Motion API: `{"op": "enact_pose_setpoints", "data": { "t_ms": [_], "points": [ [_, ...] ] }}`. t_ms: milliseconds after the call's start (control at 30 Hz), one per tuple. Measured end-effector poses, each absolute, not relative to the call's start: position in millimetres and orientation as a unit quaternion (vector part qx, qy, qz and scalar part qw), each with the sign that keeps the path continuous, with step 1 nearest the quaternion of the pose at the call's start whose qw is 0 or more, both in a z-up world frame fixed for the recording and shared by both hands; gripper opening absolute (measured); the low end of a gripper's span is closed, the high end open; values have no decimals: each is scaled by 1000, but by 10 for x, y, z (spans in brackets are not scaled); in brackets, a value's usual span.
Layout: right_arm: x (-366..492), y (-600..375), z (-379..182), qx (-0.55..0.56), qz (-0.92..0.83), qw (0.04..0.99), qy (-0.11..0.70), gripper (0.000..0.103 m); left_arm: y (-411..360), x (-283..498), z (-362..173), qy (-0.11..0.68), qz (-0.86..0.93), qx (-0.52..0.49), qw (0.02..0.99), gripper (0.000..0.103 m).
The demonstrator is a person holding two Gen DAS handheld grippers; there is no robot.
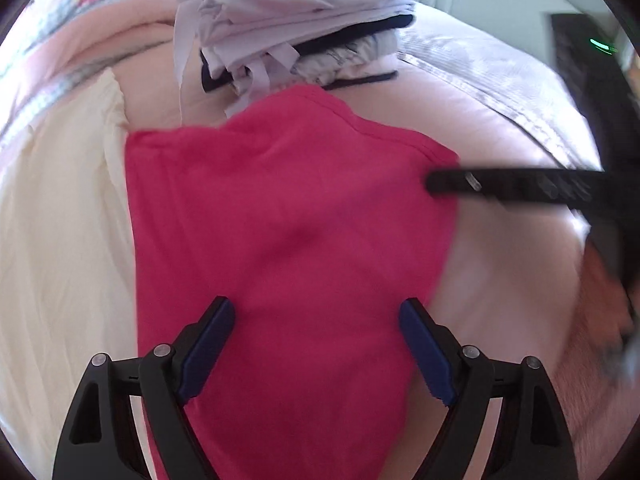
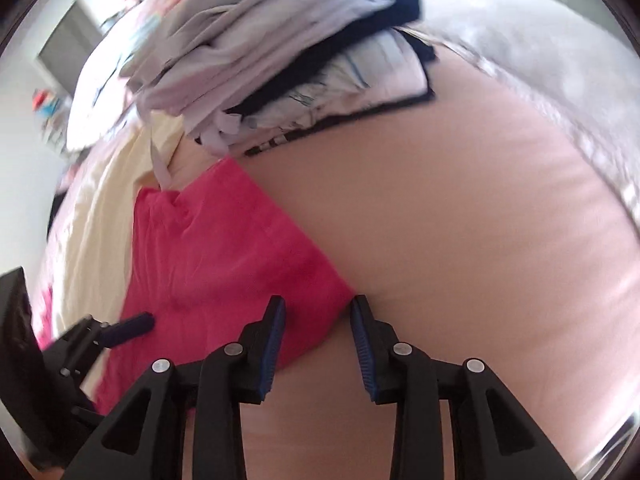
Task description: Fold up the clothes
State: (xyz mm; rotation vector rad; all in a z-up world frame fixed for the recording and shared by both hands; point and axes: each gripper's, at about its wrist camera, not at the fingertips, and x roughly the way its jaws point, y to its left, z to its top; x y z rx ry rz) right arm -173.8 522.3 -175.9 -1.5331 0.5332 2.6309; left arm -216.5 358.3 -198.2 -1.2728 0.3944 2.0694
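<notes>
A red garment [image 1: 288,220] lies spread flat on the pink bed sheet [image 1: 508,264]. My left gripper [image 1: 316,312] hovers over its near part, jaws wide open and gripping nothing. My right gripper [image 1: 432,182] reaches in from the right, its tips at the garment's right edge. In the right wrist view the red garment [image 2: 208,264] lies to the left. My right gripper [image 2: 318,304] stands open with a modest gap, straddling the garment's right corner, and its pads do not press on the cloth. One finger of the left gripper [image 2: 136,326] shows at lower left.
A pile of folded grey, white and navy clothes [image 1: 288,20] [image 2: 240,60] sits beyond the red garment. A cream cloth [image 1: 60,200] [image 2: 100,208] lies to the left. A grey blanket [image 1: 480,68] [image 2: 540,60] covers the far right of the bed. A hand shows at the right edge.
</notes>
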Motion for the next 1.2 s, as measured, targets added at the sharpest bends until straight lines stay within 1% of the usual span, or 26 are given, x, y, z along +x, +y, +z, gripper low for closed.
{"op": "enact_pose_setpoints", "data": {
  "t_ms": [67,100,167,267,300,333,433,500,533,633,667,700,733,767,800,833,867,933,1000,1067,1133,1200],
  "points": [
    [-1832,5372,-1744,-495,852,48,164,30,3529,-2037,-1995,197,778,-482,350,85],
    [-1869,5470,-1733,-495,849,63,173,30,3518,-1994,-1989,211,774,-481,354,85],
    [-1905,5602,-1704,-496,842,72,200,30,3469,-1946,-1957,216,768,-483,361,85],
    [-1807,5510,-1611,-497,836,20,232,32,3254,-1917,-1860,185,762,-490,380,85],
    [-1768,5456,-1578,-497,835,4,236,32,3158,-1937,-1822,162,767,-490,381,85],
    [-1710,5345,-1543,-499,838,-6,223,33,3056,-1967,-1785,136,774,-490,378,85],
    [-1552,5127,-1570,-518,830,5,208,33,2715,-2072,-1758,60,792,-510,331,85],
    [-1475,5066,-1652,-539,813,24,219,34,2536,-2029,-1788,45,787,-530,314,85],
    [-1444,5114,-1674,-539,808,24,238,35,2483,-1960,-1778,45,787,-529,314,85],
    [-1402,5110,-1765,-513,807,16,293,55,2351,-1687,-1737,45,794,-518,314,85],
    [-1431,5121,-1762,-504,807,9,307,55,2291,-1552,-1716,45,801,-510,310,84],
    [-1465,5128,-1767,-493,808,0,321,55,2254,-1445,-1693,49,811,-496,306,80],
    [-1514,5129,-1802,-483,810,-11,331,54,2247,-1377,-1688,55,817,-489,300,79],
    [-1574,5129,-1862,-482,810,-13,335,48,2249,-1321,-1692,62,821,-485,294,74],
    [-1662,5116,-1949,-487,807,-8,333,40,2250,-1265,-1696,70,825,-482,289,65],
    [-1718,5117,-2001,-490,806,-5,334,20,2266,-1247,-1692,75,826,-479,289,63],
    [-1685,5157,-1958,-487,804,-6,341,9,2282,-1225,-1688,79,825,-476,294,60],
    [-1626,5235,-1880,-481,802,-9,354,6,2284,-1116,-1736,104,825,-470,297,59],
    [-1598,5284,-1841,-477,804,-12,355,5,2343,-1075,-1775,138,826,-463,292,59],
    [-1528,5279,-1719,-472,821,-10,321,5,2403,-1101,-1787,160,831,-454,280,59],
    [-1506,5275,-1635,-464,832,-12,304,5,2487,-1220,-1821,159,833,-456,269,47],
    [-1510,5301,-1602,-456,836,-10,304,5,2514,-1301,-1835,154,834,-461,262,17]
  ]
}}
